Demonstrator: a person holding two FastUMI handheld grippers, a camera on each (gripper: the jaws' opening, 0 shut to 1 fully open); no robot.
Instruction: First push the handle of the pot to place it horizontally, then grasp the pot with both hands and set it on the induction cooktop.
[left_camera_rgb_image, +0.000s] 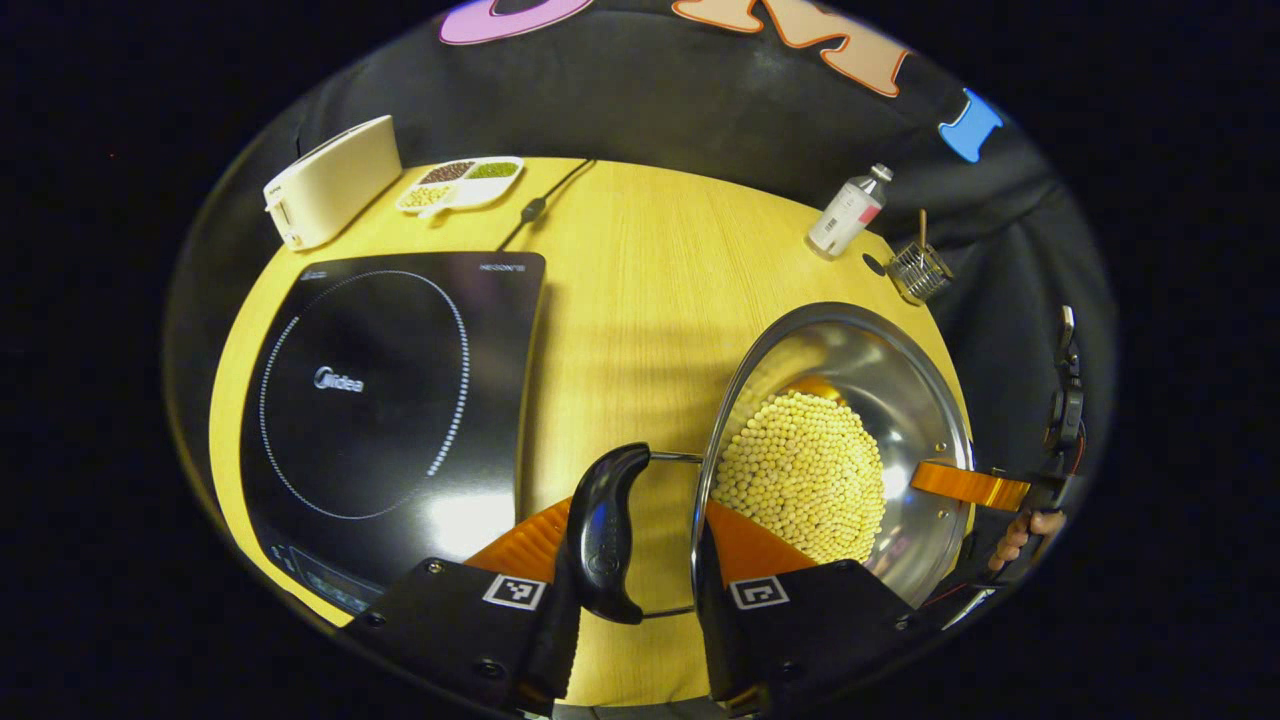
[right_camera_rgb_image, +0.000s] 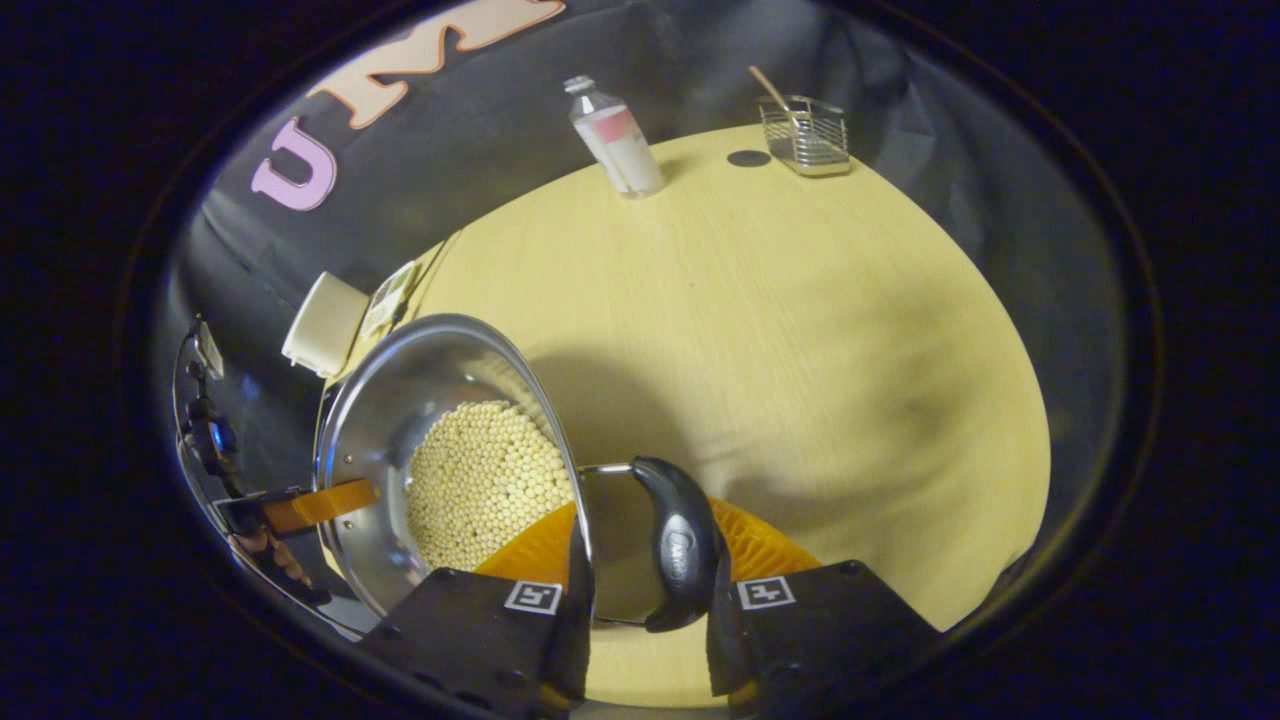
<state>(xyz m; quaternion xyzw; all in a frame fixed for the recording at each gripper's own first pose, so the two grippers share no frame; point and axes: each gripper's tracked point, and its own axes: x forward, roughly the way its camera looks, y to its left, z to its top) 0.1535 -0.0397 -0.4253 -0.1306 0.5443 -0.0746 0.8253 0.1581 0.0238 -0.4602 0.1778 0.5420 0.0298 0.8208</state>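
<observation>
Left hand-held gripper (left_camera_rgb_image: 633, 560) is straddling the pot's near handle (left_camera_rgb_image: 603, 530), fingers apart, one inside the rim. Right hand-held gripper (right_camera_rgb_image: 640, 570) is straddling the opposite handle (right_camera_rgb_image: 678, 545), also unclamped. The pot (left_camera_rgb_image: 835, 440), holding beans (left_camera_rgb_image: 803, 475), is sitting on the surface (left_camera_rgb_image: 640, 290) beside the induction cooktop (left_camera_rgb_image: 385, 400). Beyond the pot, a bottle (left_camera_rgb_image: 848, 212) is standing.
</observation>
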